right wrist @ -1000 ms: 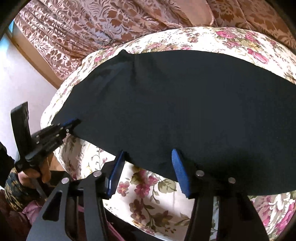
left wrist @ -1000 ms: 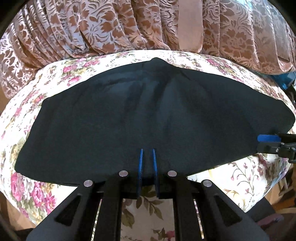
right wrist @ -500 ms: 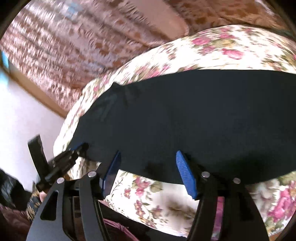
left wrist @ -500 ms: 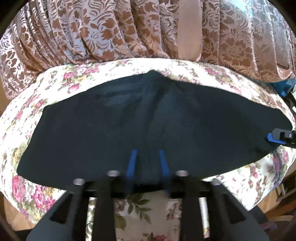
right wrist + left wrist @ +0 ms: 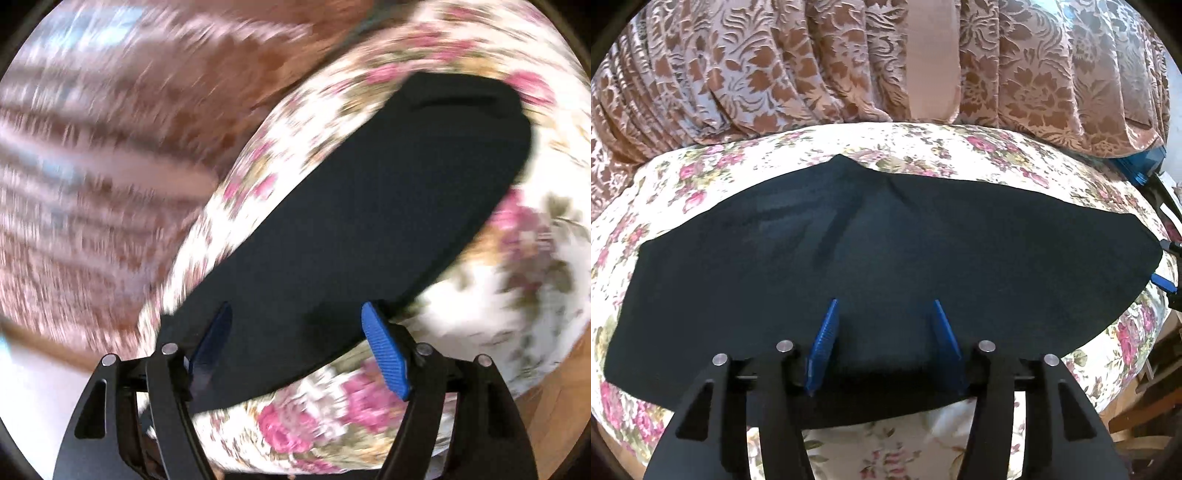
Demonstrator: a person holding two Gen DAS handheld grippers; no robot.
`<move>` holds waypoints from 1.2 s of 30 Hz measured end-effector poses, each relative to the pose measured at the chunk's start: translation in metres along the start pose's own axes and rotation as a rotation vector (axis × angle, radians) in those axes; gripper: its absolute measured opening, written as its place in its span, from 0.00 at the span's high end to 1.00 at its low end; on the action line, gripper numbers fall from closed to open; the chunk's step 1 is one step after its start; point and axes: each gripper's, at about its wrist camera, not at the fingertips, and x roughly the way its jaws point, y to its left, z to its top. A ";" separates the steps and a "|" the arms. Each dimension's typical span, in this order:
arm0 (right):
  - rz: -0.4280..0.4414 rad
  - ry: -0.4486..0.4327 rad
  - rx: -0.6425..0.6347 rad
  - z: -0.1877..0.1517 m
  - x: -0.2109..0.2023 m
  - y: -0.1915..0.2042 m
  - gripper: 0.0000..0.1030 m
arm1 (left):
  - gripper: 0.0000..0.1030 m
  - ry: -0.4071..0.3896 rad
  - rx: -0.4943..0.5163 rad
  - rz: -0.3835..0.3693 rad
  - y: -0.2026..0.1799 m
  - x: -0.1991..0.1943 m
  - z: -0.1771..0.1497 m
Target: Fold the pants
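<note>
The pants (image 5: pixel 886 258) lie spread flat on the bed cover (image 5: pixel 960 155), stretching from its left side to its right, with a peak in their far edge pointing toward the curtain (image 5: pixel 775 66), which hangs behind the bed along its whole far side. The left gripper (image 5: pixel 884 325) sits over the near edge of the pants at about the middle, cloth lying between its parted fingers, while the right gripper (image 5: pixel 295 332) sits over one narrow end of the pants. In the right wrist view the pants run away from that gripper toward the upper right, with the cover showing on both sides of them.
</note>
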 end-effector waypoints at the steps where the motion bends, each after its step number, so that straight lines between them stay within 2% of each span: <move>1: -0.002 -0.017 0.026 0.005 -0.004 -0.006 0.24 | 0.50 0.005 0.004 -0.003 -0.003 0.002 0.001; 9: 0.012 -0.115 0.203 0.033 -0.023 -0.054 0.24 | 0.50 0.068 0.007 -0.005 -0.010 0.024 0.001; 13: 0.037 -0.135 0.251 0.042 -0.022 -0.072 0.26 | 0.45 0.072 0.008 0.000 -0.013 0.027 0.000; 19: 0.060 -0.137 0.258 0.053 -0.016 -0.083 0.27 | 0.40 0.085 0.014 0.015 -0.013 0.031 -0.002; 24: 0.065 -0.158 0.281 0.057 -0.017 -0.086 0.28 | 0.38 0.094 -0.008 -0.005 -0.008 0.032 -0.001; 26: 0.062 -0.173 0.292 0.060 -0.018 -0.088 0.28 | 0.36 0.098 -0.015 -0.016 -0.007 0.032 -0.001; 32: 0.029 -0.199 0.304 0.069 -0.016 -0.090 0.28 | 0.36 0.101 -0.020 -0.026 -0.006 0.031 -0.001; 34: 0.000 -0.202 0.308 0.069 -0.018 -0.090 0.34 | 0.36 0.106 -0.027 -0.031 -0.005 0.031 0.000; 36: -0.003 -0.203 0.309 0.066 -0.025 -0.092 0.34 | 0.36 0.110 -0.031 -0.033 -0.005 0.030 0.001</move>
